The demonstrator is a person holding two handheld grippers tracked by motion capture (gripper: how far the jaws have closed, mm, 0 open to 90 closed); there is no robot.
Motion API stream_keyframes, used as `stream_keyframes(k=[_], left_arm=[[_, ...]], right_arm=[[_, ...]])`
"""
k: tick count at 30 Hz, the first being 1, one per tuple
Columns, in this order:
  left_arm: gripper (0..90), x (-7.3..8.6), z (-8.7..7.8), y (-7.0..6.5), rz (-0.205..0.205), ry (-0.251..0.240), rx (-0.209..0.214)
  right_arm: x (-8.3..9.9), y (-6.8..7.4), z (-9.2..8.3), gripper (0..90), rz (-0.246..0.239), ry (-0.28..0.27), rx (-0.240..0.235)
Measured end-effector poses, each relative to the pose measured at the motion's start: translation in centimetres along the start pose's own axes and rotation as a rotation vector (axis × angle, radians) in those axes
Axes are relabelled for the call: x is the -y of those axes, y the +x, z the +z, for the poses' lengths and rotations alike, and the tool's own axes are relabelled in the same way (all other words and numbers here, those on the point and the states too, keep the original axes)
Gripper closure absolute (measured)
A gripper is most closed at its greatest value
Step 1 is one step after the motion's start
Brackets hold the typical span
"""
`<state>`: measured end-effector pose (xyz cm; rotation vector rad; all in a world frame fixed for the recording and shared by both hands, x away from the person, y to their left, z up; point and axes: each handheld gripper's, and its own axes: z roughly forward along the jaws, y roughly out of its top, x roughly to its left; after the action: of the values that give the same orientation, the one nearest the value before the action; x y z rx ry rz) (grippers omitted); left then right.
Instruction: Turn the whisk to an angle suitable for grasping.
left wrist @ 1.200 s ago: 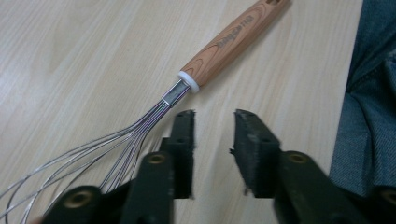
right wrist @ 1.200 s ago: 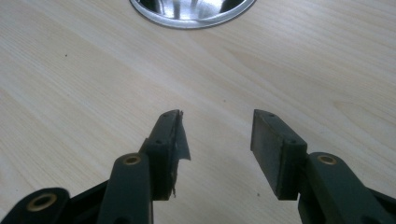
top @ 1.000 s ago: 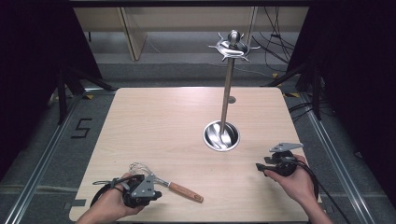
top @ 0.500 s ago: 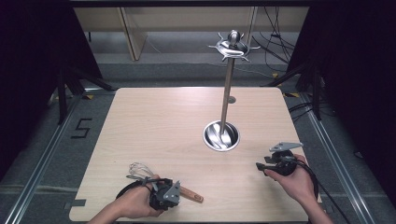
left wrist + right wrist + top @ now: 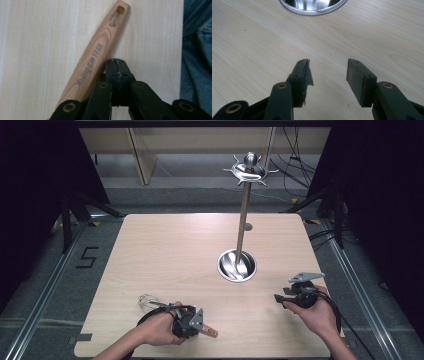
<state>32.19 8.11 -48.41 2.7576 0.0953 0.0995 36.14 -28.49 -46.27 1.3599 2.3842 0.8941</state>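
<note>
A whisk lies near the table's front left, its wire head (image 5: 147, 301) to the left and its wooden handle (image 5: 212, 333) pointing right. My left gripper (image 5: 196, 326) sits low over the handle. In the left gripper view its jaws (image 5: 116, 63) are shut with nothing between them, and the handle (image 5: 97, 56), with a slot at its far end, lies just to their left. My right gripper (image 5: 286, 297) rests at the front right. It is open (image 5: 328, 68) over bare wood, below the metal stand's round base (image 5: 312, 6).
A metal stand rises from its shiny round base (image 5: 225, 270) at centre right, with a pole (image 5: 243, 215) and a hooked top (image 5: 248, 170). The table's front edge (image 5: 180, 50) runs close to the left jaws, with blue denim (image 5: 197, 50) beyond it.
My left gripper has slid right along the whisk, from near the wire head to the far part of the wooden handle. The right gripper has stayed put.
</note>
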Motion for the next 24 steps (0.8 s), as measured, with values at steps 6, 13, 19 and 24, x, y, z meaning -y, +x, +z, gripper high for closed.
stream_keyframes(k=[6,13,19,24], left_arm=[[89.2,-0.9,0.3,0.8,-0.013,-0.001,-0.009],[89.2,-2.1,0.6,2.1,-0.056,-0.015,-0.043],[89.2,-2.8,0.8,3.1,-0.094,-0.019,-0.08],[89.2,-3.3,1.0,3.7,-0.143,-0.024,-0.121]], right_arm=[[-0.1,-0.2,0.0,53.0,-0.016,-0.006,0.006],[-0.1,-0.2,-0.1,52.9,-0.003,0.007,0.002],[-0.1,-0.2,-0.1,52.9,-0.001,0.009,0.002],[-0.1,-0.3,-0.1,52.9,-0.002,0.01,0.002]])
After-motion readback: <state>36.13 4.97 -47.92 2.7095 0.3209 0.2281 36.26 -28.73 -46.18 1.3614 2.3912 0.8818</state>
